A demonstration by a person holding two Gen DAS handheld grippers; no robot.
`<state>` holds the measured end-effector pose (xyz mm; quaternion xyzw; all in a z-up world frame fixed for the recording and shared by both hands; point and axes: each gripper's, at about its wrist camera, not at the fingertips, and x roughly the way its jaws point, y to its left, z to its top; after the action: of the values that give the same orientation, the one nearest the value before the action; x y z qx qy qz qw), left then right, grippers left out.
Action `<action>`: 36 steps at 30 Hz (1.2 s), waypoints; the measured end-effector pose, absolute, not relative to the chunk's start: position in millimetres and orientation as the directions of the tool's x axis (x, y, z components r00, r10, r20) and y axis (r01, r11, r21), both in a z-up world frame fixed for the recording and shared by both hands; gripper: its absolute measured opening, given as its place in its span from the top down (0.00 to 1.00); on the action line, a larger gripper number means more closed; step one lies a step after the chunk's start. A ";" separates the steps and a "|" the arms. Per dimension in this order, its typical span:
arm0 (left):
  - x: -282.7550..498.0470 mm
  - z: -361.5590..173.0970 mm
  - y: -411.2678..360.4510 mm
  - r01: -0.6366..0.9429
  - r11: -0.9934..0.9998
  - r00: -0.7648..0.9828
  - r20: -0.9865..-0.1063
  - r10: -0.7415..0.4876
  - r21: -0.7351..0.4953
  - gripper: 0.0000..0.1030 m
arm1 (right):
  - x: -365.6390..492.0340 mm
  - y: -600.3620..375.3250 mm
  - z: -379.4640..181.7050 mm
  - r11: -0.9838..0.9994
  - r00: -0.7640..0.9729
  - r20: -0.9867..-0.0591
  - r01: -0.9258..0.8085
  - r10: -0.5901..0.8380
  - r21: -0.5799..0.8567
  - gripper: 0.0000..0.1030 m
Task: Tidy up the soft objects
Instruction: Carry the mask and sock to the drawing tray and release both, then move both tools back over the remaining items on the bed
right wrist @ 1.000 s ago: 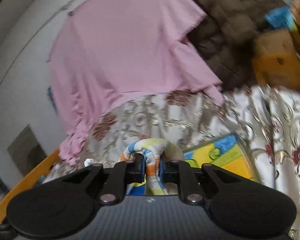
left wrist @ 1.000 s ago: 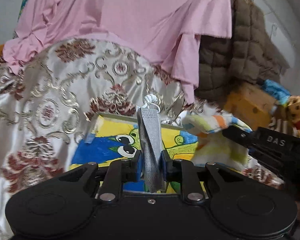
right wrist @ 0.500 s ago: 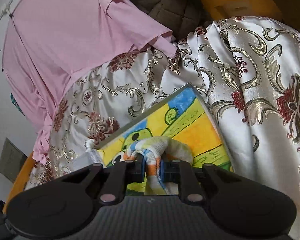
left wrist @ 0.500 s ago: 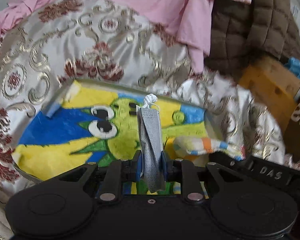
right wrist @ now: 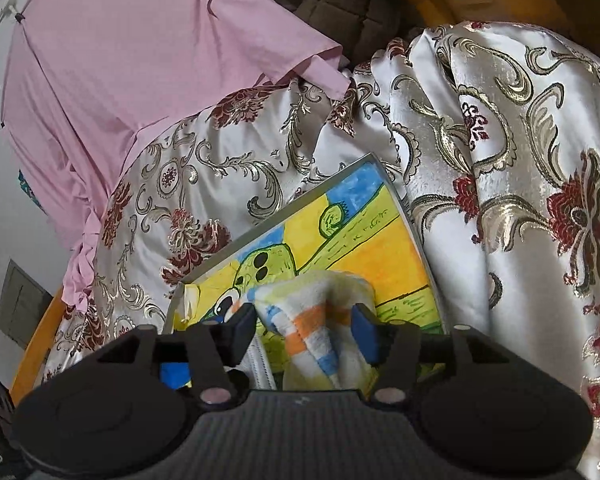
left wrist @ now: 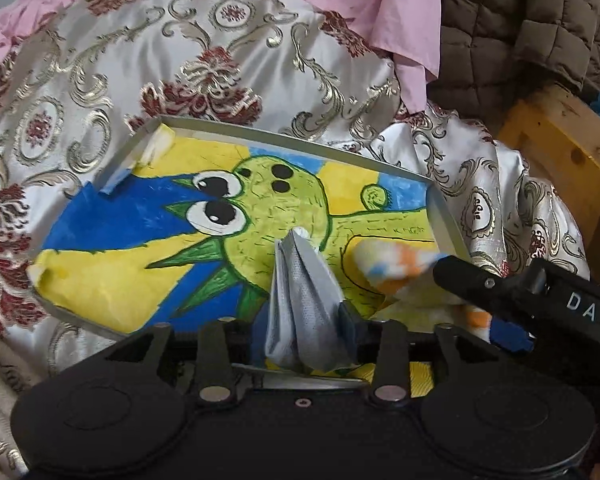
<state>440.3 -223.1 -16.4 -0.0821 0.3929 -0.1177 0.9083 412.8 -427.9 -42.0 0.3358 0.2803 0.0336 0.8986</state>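
A shallow grey tray point(left wrist: 446, 216), lined with a bright drawing of a green cartoon creature on yellow and blue, lies on a floral satin bedspread point(left wrist: 100, 80). Inside the tray, toward its near edge, stands a crumpled grey face mask point(left wrist: 304, 304); to the right of the mask, also within the tray, lies a striped terry cloth point(left wrist: 396, 264) in white, orange, blue and yellow.

The left gripper point(left wrist: 304, 332) is at the tray's near rim with its jaws opening. The mask stands between them, spreading out, and the blue pads look to be slackening off its sides. The right gripper point(right wrist: 306, 328), to the right of the mask, is also opening its jaws. The cloth point(right wrist: 320, 320) sags between the blue pads, with a clear gap at the left pad, while the right pad is at the cloth's edge.

A second ago both grippers were higher above the bedspread, each clamped tight on its item, the mask pinched into a narrow strip and the cloth bunched. Since then both have come down to the tray.
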 end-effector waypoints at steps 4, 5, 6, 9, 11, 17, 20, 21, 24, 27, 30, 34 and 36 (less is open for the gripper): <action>426.2 -6.8 -217.7 0.142 0.961 0.687 -0.676 -0.268 -0.237 0.41 | 406.1 -424.9 -32.4 0.790 0.845 -0.476 0.112 0.244 0.603 0.23; 422.4 -4.5 -216.1 0.136 0.962 0.693 -0.671 -0.263 -0.237 0.39 | 403.9 -424.4 -29.3 0.794 0.847 -0.473 0.109 0.240 0.598 0.20; 417.8 -1.8 -214.0 0.125 0.964 0.701 -0.666 -0.254 -0.236 0.36 | 400.7 -423.4 -25.0 0.799 0.851 -0.470 0.107 0.234 0.592 0.19; 401.3 9.2 -204.4 0.108 0.965 0.727 -0.643 -0.241 -0.240 0.29 | 391.1 -421.0 -13.2 0.823 0.857 -0.470 0.103 0.212 0.559 0.15; 389.8 18.2 -197.3 0.104 0.963 0.740 -0.628 -0.242 -0.248 0.26 | 380.5 -416.9 -3.1 0.842 0.867 -0.461 0.100 0.188 0.531 0.11; 344.4 49.3 -169.8 0.105 0.966 0.800 -0.557 -0.222 -0.234 0.19 | 342.4 -405.3 27.4 0.853 0.908 -0.390 0.079 0.151 0.516 0.02; 319.9 61.2 -154.8 0.078 0.971 0.834 -0.519 -0.188 -0.227 0.14 | 318.3 -394.0 45.0 0.886 0.929 -0.352 0.068 0.111 0.459 0.00; 313.0 65.0 -150.0 0.074 0.971 0.841 -0.510 -0.183 -0.227 0.14 | 310.4 -390.1 50.2 0.898 0.935 -0.340 0.066 0.097 0.436 0.00; 291.5 75.6 -134.1 0.081 0.970 0.857 -0.480 -0.185 -0.229 0.14 | 284.0 -377.1 65.5 0.931 0.954 -0.294 0.052 0.061 0.360 0.00; 270.5 85.4 -117.7 0.088 0.965 0.871 -0.451 -0.194 -0.246 0.13 | 257.6 -367.0 74.7 0.935 0.965 -0.259 0.064 0.030 0.348 0.00; 249.2 95.1 -106.0 0.108 0.962 0.884 -0.419 -0.208 -0.251 0.12 | 234.5 -354.4 79.9 0.948 0.974 -0.227 0.083 -0.012 0.308 0.00; 220.6 102.8 -91.5 0.136 0.957 0.900 -0.372 -0.228 -0.256 0.09 | 201.8 -338.5 81.2 0.955 0.982 -0.178 0.109 -0.061 0.274 0.00; 205.1 103.2 -83.9 0.147 0.957 0.907 -0.353 -0.231 -0.250 0.09 | 186.4 -329.4 80.2 0.959 0.985 -0.158 0.109 -0.069 0.263 0.00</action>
<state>205.1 -84.0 103.2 -0.1097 0.1928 -0.0974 0.9702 186.4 -329.4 80.2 0.1365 0.0740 -0.0451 0.9868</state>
